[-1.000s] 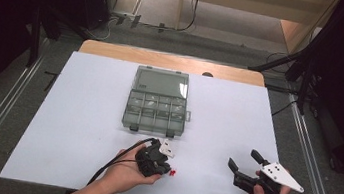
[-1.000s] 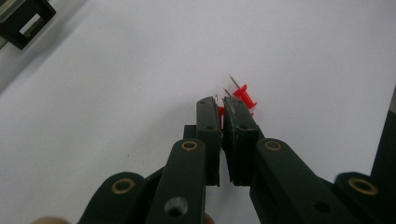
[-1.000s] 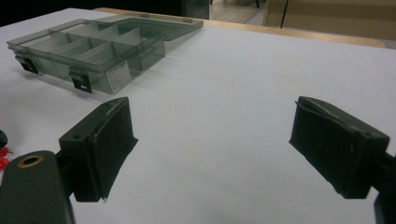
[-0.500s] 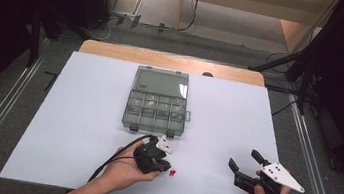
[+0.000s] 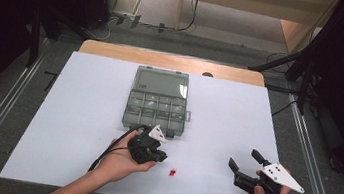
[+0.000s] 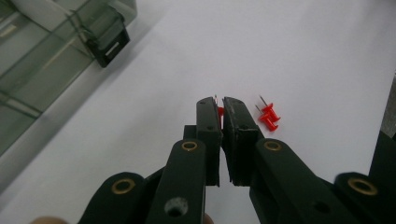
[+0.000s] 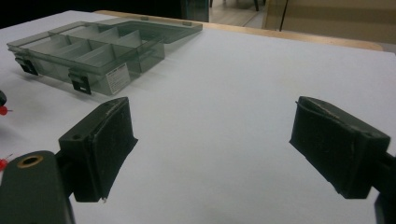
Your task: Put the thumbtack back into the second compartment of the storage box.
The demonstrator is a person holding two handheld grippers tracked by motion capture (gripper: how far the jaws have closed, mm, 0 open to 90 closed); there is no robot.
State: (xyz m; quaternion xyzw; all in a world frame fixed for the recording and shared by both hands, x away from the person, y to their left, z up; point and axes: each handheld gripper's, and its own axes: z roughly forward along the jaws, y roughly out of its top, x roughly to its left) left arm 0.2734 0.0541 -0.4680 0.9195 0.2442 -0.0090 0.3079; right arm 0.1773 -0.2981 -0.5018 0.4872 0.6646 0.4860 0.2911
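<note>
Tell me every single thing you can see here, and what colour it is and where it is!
held push pin: one, red, pinched between the left gripper's jaws
loose push pins: two, red, on the white sheet just beside the left gripper's tips
compartment box: one, clear grey, lid open, middle of the sheet
white sheet: one, white, covering most of the table
table: one, wooden, its far edge showing beyond the sheet
left gripper: one, black, shut on a pin, near the box's front edge
right gripper: one, black with a grey plate, jaws wide open, at the sheet's right front
hands: two, entering from the bottom, one on each gripper
</note>
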